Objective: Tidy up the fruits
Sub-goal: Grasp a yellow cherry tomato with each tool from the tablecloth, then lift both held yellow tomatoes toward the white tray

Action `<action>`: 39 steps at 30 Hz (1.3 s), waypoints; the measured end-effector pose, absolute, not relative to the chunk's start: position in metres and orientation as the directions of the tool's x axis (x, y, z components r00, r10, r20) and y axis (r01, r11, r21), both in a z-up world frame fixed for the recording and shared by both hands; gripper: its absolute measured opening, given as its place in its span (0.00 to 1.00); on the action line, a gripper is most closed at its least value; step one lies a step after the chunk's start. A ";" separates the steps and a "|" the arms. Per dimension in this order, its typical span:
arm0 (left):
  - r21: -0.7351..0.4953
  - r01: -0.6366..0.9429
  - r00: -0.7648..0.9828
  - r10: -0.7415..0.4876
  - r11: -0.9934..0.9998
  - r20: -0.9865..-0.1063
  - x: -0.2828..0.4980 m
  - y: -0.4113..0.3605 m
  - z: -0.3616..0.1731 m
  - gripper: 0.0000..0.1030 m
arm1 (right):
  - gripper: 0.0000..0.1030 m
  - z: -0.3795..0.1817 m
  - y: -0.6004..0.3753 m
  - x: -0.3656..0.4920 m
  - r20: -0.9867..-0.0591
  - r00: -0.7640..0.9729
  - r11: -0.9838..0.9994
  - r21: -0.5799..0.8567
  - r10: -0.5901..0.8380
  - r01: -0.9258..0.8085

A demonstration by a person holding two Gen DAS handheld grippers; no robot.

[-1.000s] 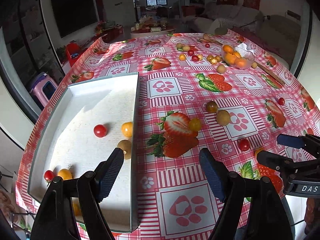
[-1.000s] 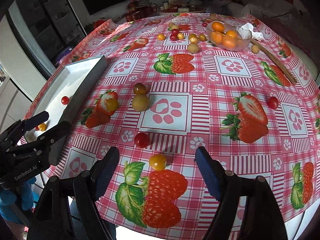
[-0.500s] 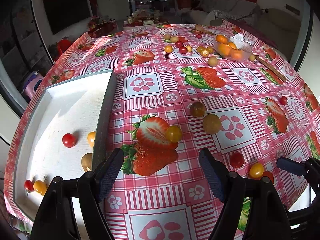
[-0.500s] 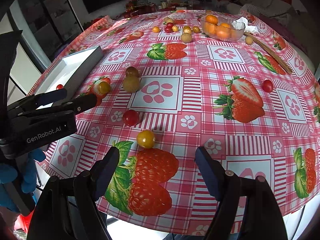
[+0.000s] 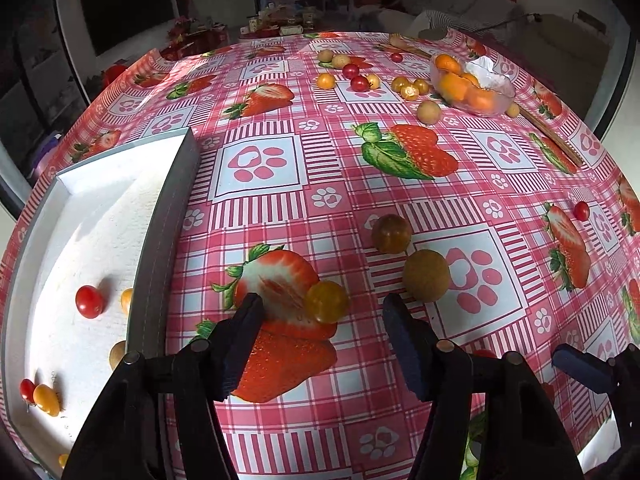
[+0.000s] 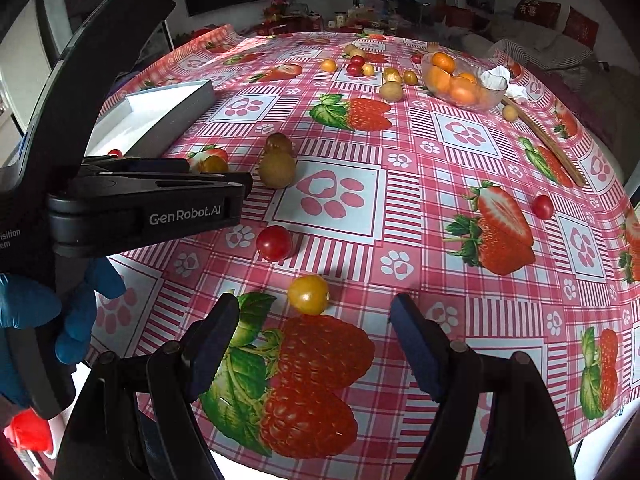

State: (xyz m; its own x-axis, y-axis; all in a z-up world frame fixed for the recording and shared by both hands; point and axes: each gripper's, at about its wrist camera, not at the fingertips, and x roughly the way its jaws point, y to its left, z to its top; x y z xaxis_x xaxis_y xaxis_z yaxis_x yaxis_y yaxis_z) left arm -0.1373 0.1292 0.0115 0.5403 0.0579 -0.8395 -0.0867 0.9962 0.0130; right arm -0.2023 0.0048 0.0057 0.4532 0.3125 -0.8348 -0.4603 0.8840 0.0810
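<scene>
My left gripper (image 5: 322,314) is open and empty, low over the pink tablecloth, with a yellow cherry tomato (image 5: 326,302) between its fingertips. A brown tomato (image 5: 391,233) and a tan longan (image 5: 426,276) lie just beyond. The white tray (image 5: 160,216) at the left holds several small tomatoes, among them a red one (image 5: 89,301). My right gripper (image 6: 314,320) is open and empty, with another yellow cherry tomato (image 6: 308,294) just ahead between its fingertips. A red cherry tomato (image 6: 274,243) lies beyond it. The left gripper's body (image 6: 144,204) fills the left of the right wrist view.
A glass bowl of oranges (image 5: 470,88) stands at the far right with crumpled tissue beside it. Several small fruits (image 5: 360,80) are scattered at the far side. A wooden stick (image 6: 544,140) lies along the right edge. A lone red tomato (image 6: 542,207) sits at the right.
My left gripper has moved right from over the tray to the tablecloth and down toward the yellow tomato. My right gripper has drawn closer to its yellow tomato. Both stay open.
</scene>
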 end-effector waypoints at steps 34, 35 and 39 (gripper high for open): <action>-0.084 -0.111 0.654 0.010 0.990 -0.756 -0.219 0.176 0.063 0.21 | 0.23 0.028 -0.014 -0.200 -0.813 0.412 0.869 0.212 0.411 -0.448; -0.084 -0.112 0.656 0.010 0.990 -0.754 -0.221 0.177 0.064 0.21 | 0.23 0.027 -0.011 -0.199 -0.814 0.406 0.863 0.213 0.416 -0.457; -0.082 -0.120 0.666 0.018 0.989 -0.746 -0.230 0.182 0.069 0.21 | 0.36 0.020 0.006 -0.192 -0.825 0.403 0.858 0.175 0.396 -0.483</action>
State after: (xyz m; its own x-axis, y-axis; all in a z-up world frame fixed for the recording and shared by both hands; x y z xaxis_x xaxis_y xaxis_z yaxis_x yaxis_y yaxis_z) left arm -0.2303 0.1820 0.0685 0.6661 0.0185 -0.7456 -0.1197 0.9894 -0.0824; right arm -0.1924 0.0056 0.0197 0.4034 0.3956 -0.8251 -0.4828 0.8580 0.1754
